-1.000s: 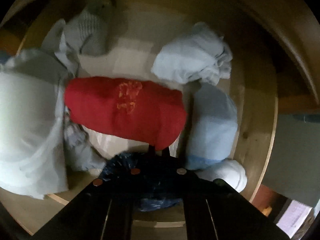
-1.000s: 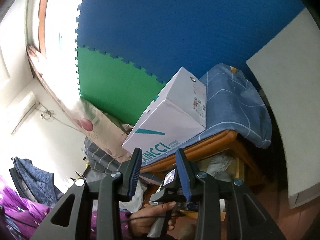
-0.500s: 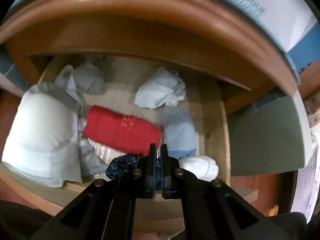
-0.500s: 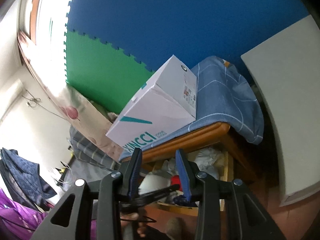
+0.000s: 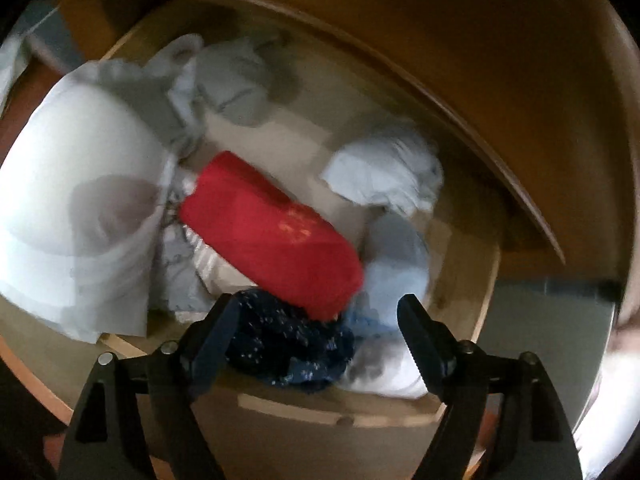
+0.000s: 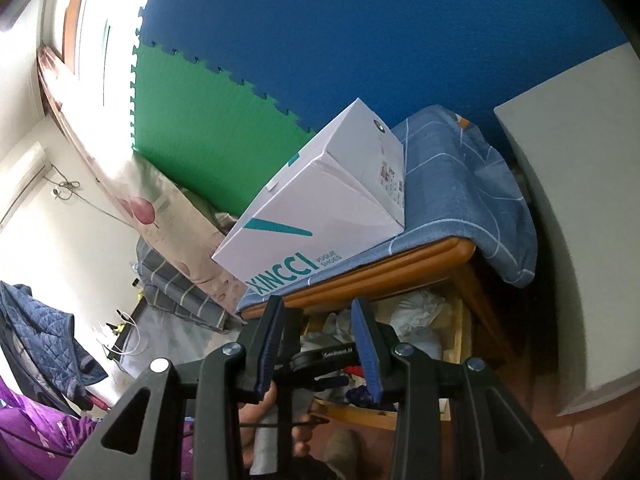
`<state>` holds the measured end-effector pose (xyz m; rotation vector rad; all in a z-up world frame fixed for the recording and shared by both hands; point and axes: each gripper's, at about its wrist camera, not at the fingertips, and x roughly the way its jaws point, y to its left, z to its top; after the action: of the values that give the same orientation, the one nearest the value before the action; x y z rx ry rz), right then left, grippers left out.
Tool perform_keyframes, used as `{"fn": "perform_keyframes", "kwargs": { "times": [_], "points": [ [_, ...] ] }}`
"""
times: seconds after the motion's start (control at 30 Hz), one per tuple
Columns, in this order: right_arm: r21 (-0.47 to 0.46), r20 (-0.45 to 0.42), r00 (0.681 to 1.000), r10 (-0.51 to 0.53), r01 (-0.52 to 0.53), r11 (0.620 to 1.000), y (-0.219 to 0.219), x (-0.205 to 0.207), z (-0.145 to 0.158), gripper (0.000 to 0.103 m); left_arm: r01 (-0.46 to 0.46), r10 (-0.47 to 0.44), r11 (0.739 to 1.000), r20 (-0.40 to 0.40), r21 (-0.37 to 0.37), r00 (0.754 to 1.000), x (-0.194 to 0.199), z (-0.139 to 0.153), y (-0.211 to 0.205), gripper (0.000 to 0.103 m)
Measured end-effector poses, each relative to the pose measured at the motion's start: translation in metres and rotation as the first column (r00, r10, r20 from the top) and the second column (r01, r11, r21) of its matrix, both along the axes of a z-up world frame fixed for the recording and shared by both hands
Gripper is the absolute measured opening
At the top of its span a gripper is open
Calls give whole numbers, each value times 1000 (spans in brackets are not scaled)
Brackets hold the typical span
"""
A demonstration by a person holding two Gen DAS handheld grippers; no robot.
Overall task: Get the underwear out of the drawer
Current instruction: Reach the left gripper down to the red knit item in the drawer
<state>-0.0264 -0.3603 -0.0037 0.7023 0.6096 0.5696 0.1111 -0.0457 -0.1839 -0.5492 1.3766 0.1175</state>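
Note:
The wooden drawer (image 5: 476, 280) stands pulled out and holds folded garments. A dark navy speckled underwear (image 5: 288, 344) lies at the front edge, beside a red roll (image 5: 272, 236). My left gripper (image 5: 318, 304) points down over the navy piece, its jaws opening wide; the fabric shows between the fingers, but the pads do not press it. In the right wrist view my right gripper (image 6: 317, 304) hangs back from the drawer (image 6: 456, 332), jaws slightly apart with nothing in them. The left gripper (image 6: 324, 360) and the hand (image 6: 272, 412) holding it show behind those fingers.
A white bra (image 5: 76, 208) fills the drawer's left side; pale blue pieces (image 5: 384, 168) and grey ones (image 5: 236, 92) lie further in. The cabinet top (image 5: 400, 40) overhangs the back. A white shoe box (image 6: 320, 216) rests on blue cloth (image 6: 460, 200) above.
My left gripper went from shut to wide open and came closer to the drawer, rolling a little. The right gripper's view shifted slightly; its jaws kept the same gap.

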Motion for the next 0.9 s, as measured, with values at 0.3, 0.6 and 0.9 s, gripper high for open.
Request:
{"fn": "perform_keyframes", "kwargs": {
  "times": [0.3,0.6,0.9],
  "points": [
    [59,12,1000,23,-24,998,-8,0,-1,37,-260,259,965,50,16,965,-8,5,15,86],
    [121,12,999,40,-41,992,-16,1,-5,37,-350,359,933,147,-84,922,-10,-5,19,103],
    [247,-26,998,48,-40,968,-27,8,-17,37,-279,276,960,-120,-16,954,7,-38,6,45]
  ]
}}
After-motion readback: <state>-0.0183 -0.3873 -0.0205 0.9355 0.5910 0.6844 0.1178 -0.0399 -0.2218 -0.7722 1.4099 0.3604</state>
